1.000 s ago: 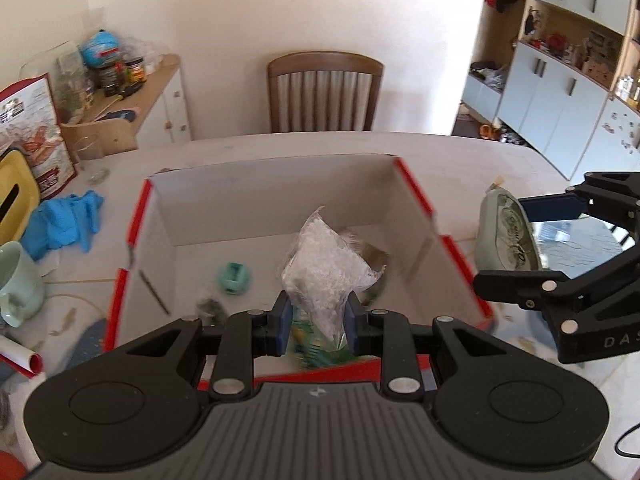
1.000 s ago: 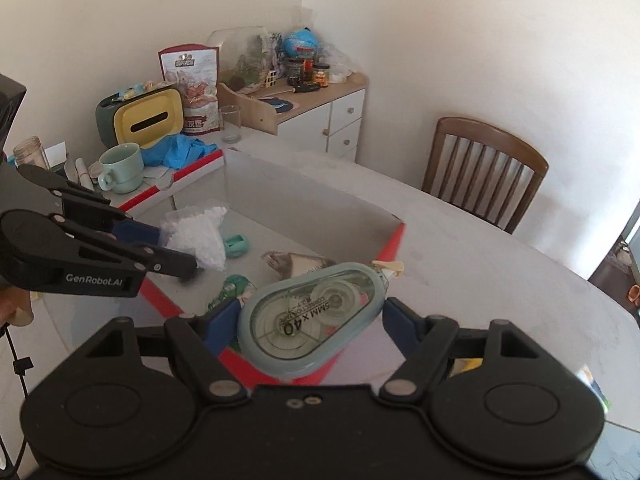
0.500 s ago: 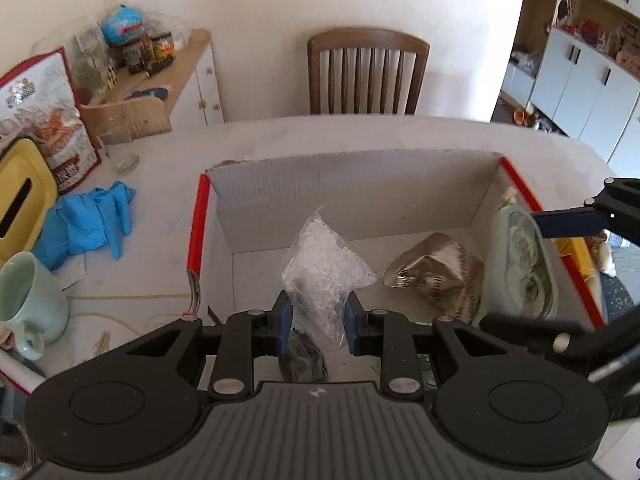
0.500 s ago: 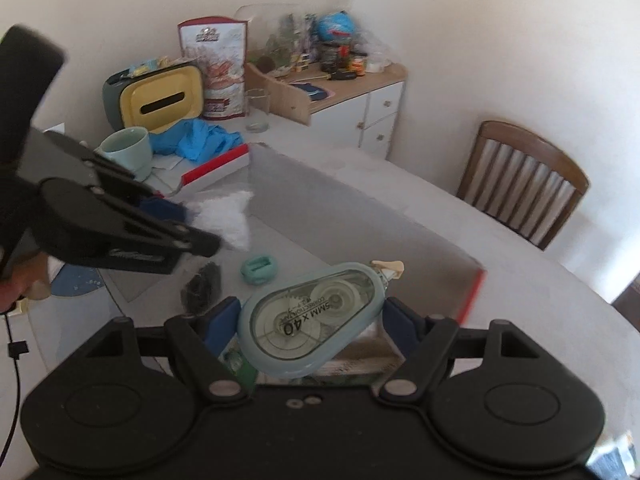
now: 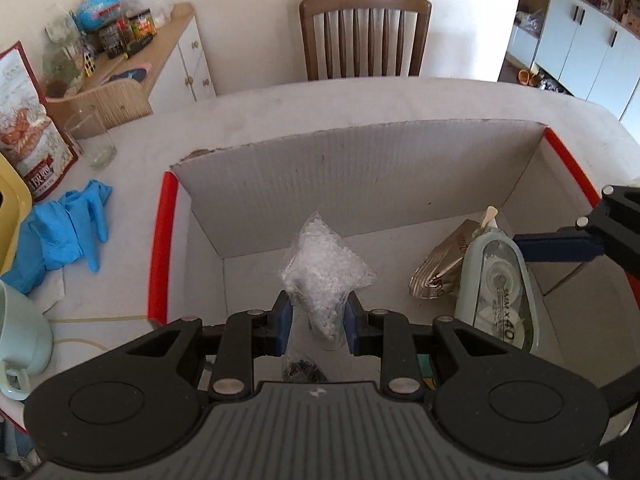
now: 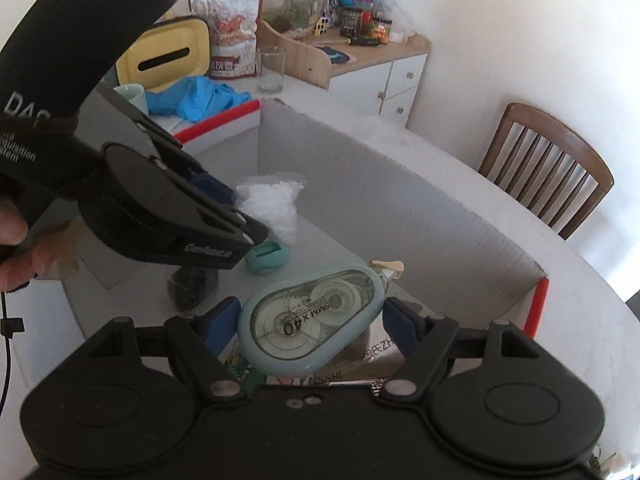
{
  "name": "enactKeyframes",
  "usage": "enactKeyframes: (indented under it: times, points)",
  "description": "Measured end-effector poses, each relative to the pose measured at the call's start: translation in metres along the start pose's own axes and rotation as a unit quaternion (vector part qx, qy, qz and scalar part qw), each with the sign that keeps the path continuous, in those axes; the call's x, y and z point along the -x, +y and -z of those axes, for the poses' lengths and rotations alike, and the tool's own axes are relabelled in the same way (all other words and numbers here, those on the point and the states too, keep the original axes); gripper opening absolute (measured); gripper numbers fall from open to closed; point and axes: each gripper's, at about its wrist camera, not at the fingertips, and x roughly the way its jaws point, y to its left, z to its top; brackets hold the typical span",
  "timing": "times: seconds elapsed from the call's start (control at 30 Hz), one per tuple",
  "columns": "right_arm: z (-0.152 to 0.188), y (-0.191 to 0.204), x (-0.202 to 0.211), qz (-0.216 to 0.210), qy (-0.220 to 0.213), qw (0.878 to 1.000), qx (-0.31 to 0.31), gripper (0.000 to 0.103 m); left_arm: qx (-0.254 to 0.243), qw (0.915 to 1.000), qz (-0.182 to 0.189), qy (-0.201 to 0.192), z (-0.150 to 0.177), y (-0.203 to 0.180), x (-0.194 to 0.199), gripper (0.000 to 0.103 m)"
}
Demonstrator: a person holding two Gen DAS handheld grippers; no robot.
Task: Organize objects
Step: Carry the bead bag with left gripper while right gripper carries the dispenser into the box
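Observation:
A clear bag of white beads (image 5: 324, 276) hangs between the blue pads of my left gripper (image 5: 316, 322), which is shut on it over the open cardboard box (image 5: 162, 240). My right gripper (image 6: 312, 322) is shut on a pale green correction tape dispenser (image 6: 312, 320), held low inside the box. In the left wrist view that dispenser (image 5: 498, 280) sits at the right, with one blue finger (image 5: 556, 248) against it. The right wrist view shows the bead bag (image 6: 272, 208) at the left gripper's tips, above the box floor.
In the box lie a foil packet (image 5: 438, 270), a teal piece (image 6: 266, 258) and a dark bag (image 6: 192, 286). Blue gloves (image 5: 60, 236), a mug (image 5: 20, 336), a glass (image 5: 94, 140) and a snack bag (image 5: 28, 132) stand left of it. A wooden chair (image 5: 366, 36) is beyond the table.
Both grippers have come forward and down over the box with their loads still held. The box walls now fill more of both views.

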Motion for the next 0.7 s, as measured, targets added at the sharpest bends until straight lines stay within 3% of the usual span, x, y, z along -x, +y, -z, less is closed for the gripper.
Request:
enactKeyframes:
  times: [0.33,0.7]
  points:
    - [-0.001,0.005,-0.014,-0.009,0.025,1.000,0.009,0.076,0.015,0.9977,0.014,0.065,-0.005,0.002,-0.023,0.027]
    - [-0.003,0.005,-0.020,-0.010,0.042,0.999,0.020,0.080,0.023,0.9963,0.012,0.082,-0.005,0.003,-0.025,0.030]
